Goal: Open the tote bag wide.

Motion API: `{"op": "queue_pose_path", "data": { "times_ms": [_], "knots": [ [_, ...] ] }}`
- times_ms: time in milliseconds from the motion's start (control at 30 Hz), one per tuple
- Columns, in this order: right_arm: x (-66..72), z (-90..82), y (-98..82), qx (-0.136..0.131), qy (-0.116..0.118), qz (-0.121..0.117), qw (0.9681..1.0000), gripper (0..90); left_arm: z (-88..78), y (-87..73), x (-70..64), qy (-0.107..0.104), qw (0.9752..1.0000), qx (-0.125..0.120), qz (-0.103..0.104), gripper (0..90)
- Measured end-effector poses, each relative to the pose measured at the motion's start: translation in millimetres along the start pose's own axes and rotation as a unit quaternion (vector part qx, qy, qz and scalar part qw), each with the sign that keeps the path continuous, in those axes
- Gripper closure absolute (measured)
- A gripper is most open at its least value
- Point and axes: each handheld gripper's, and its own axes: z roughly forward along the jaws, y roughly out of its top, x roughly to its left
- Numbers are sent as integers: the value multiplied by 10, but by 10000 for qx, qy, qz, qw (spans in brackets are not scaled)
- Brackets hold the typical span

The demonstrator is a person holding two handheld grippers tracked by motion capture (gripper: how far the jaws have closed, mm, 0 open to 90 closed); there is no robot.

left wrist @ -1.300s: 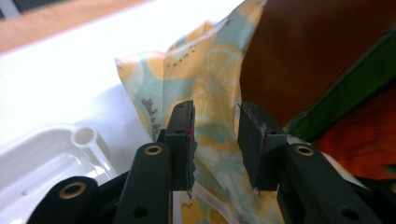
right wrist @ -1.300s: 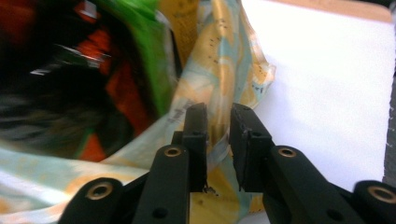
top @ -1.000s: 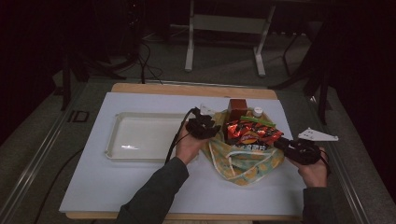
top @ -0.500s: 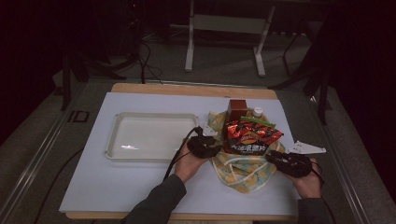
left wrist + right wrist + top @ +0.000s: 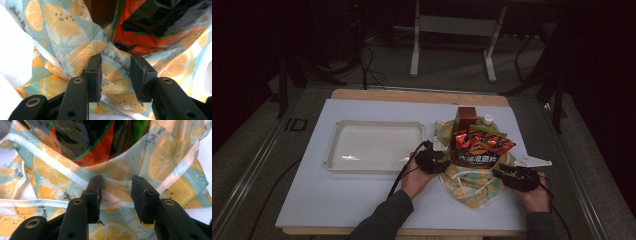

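A cloth bag (image 5: pixel 472 186) printed with orange slices sits slumped on the white table top. A red snack packet (image 5: pixel 481 146), a brown box (image 5: pixel 465 118) and a white-capped bottle (image 5: pixel 487 119) stand in it. My left gripper (image 5: pixel 438 159) is at the bag's left side. Its jaws have just been opening, and the bag's fabric (image 5: pixel 112 75) lies loose in the gap of the left gripper (image 5: pixel 115 58). My right gripper (image 5: pixel 508 172) is at the bag's right front. Its jaws have just been opening too, and a white-edged hem (image 5: pixel 117 203) crosses the gap of the right gripper (image 5: pixel 116 180) untouched.
A shallow white tray (image 5: pixel 332 150) lies on the table left of the bag. A grey three-cornered plate (image 5: pixel 532 161) sticks out from the right gripper. Black cables trail from both grippers toward the near edge. Beyond the table stand dark floor and a metal stand.
Both hands have come down and toward the near edge of the table. The bag has sunk and spread on the table top, and both pairs of jaws stand wider.
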Motion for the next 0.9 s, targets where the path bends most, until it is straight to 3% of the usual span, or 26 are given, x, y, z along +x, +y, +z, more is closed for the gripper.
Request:
{"op": "queue_pose_path", "data": {
  "times_ms": [233,433,700,733,900],
  "knots": [
    [-3,48,-24,139,-29,-86,9999,594,-125,23,8,-145,9997,-184,115,582],
    [-50,62,-89,135,-25,-11,9999,579,-230,39,50,-621,9973,-343,206,544],
    [-62,100,-129,195,-57,-10,9998,564,-344,71,88,-923,9944,-485,146,523],
    [-61,102,-131,203,-62,-16,9998,562,-381,102,90,-1061,9927,-565,128,523],
    [-78,121,-151,207,-40,-7,9998,558,-443,191,80,-1321,9890,-644,142,514]
  ]
}}
